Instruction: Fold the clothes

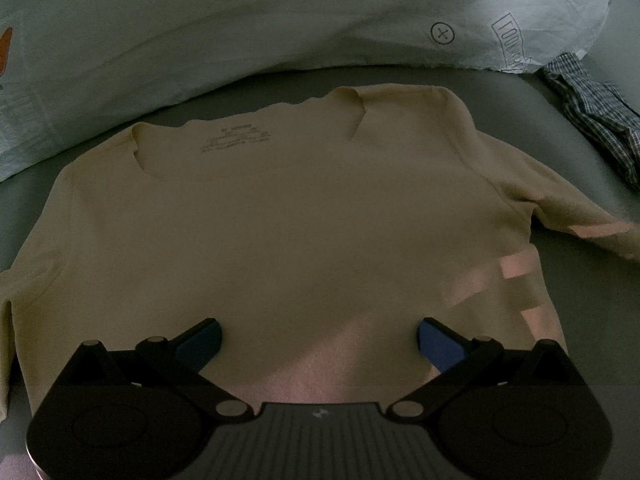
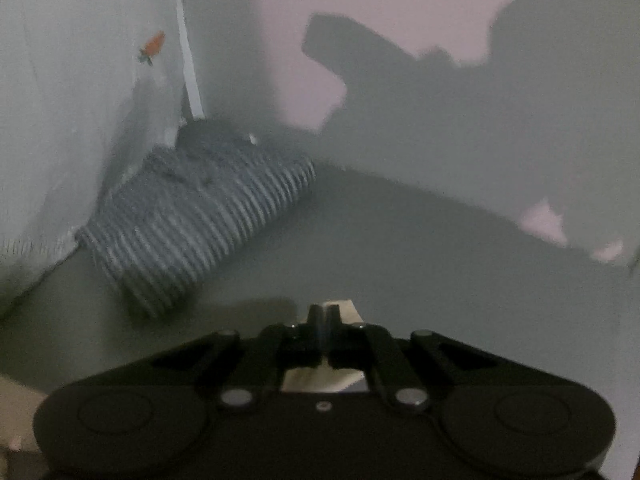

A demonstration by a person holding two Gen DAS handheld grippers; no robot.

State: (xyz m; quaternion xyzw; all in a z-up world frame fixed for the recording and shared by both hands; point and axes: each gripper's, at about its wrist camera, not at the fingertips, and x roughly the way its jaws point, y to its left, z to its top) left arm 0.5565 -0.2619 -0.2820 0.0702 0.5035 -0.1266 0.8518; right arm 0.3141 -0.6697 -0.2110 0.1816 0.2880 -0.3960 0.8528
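A cream long-sleeved shirt (image 1: pixel 304 216) lies spread flat on the grey surface, collar toward the far side, one sleeve stretching right. My left gripper (image 1: pixel 320 340) hovers open over the shirt's near hem, its blue-padded fingers (image 1: pixel 440 340) wide apart with nothing between them. In the right wrist view, my right gripper (image 2: pixel 322 312) is shut on a cream piece of fabric (image 2: pixel 344 308), which shows just beyond and beneath the fingers. More cream cloth (image 2: pixel 16 412) shows at the lower left edge.
A pale pillow (image 1: pixel 240 28) with printed marks lies behind the shirt. A checked garment (image 1: pixel 596 116) sits crumpled at the far right. A folded grey-and-white striped garment (image 2: pixel 192 224) rests against a pale cloth (image 2: pixel 80 100) near a wall with shadows.
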